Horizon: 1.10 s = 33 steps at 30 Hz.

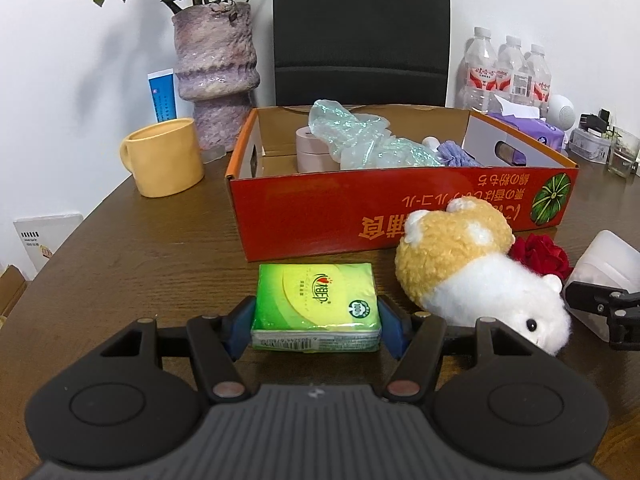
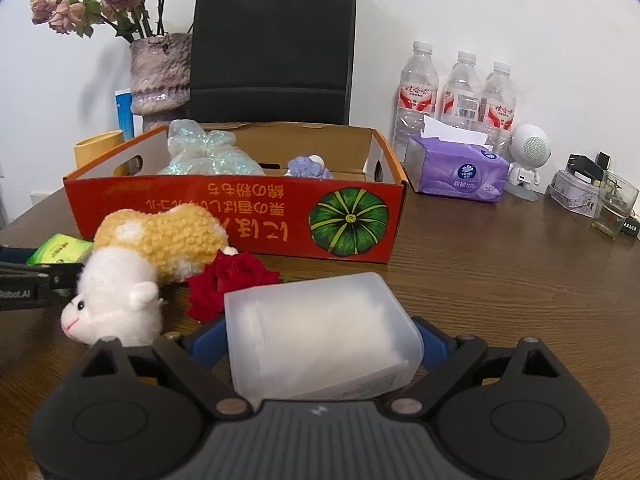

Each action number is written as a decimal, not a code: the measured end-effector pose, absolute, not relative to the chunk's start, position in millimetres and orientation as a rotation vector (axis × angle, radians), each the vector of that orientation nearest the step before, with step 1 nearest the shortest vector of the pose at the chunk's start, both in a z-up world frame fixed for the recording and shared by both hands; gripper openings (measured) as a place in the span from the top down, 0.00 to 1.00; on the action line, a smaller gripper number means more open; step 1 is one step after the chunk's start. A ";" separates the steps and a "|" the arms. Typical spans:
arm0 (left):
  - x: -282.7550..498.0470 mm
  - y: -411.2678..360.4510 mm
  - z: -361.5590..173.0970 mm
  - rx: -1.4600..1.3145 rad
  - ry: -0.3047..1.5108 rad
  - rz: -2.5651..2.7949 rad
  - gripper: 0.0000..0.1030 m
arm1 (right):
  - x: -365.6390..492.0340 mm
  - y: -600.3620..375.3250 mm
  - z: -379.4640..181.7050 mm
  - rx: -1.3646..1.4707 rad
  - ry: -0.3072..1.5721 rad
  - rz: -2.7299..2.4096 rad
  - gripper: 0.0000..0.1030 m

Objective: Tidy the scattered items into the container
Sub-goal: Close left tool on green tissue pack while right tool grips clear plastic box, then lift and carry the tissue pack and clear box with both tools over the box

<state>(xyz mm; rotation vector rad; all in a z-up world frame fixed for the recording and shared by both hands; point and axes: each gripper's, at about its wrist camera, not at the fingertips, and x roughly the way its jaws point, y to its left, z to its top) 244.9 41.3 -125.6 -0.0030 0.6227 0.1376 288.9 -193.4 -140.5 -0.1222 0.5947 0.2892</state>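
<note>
Left wrist view is showing the left gripper (image 1: 316,326) clamping a green tissue pack (image 1: 316,304) between its blue pads (image 1: 240,330), one pad on each short side. The pack's long axis is running away from the camera, straight toward the red box (image 1: 400,208), which is lying directly ahead with its near wall facing the gripper and its open top beyond. Whether the pack is resting on the table (image 1: 140,248) or hanging just clear of it cannot be told. A plush hamster (image 1: 472,276) is lying just to the right, near the box wall, with a red rose (image 1: 540,256) behind it. Inside the box, a bubble-wrap bundle (image 1: 360,140) and a pink roll (image 1: 310,152) are already sitting.

Right wrist view is showing the right gripper (image 2: 324,344) closing on a frosted plastic tub (image 2: 320,336), which is lying on its side, tilted, with the blue pads pressing its flanks. The box is lying ahead and slightly left here, its near wall farther off than from the left gripper. The hamster and rose are sitting between this gripper and the box, to the left.

By my judgement the left hand is nearer the box, so the pack is needing only a lift over the near wall.
</note>
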 end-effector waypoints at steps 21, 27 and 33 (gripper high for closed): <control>220.0 42.0 -116.6 -0.019 0.591 0.138 0.38 | 281.4 -191.4 -138.3 -0.141 0.559 0.272 0.09; 203.5 35.7 -103.4 -0.010 0.560 0.108 0.38 | 268.3 -193.2 -133.2 -0.131 0.571 0.306 0.09; 185.1 31.1 -87.0 -0.011 0.546 0.058 0.38 | 249.9 -197.9 -109.8 -0.143 0.566 0.301 0.09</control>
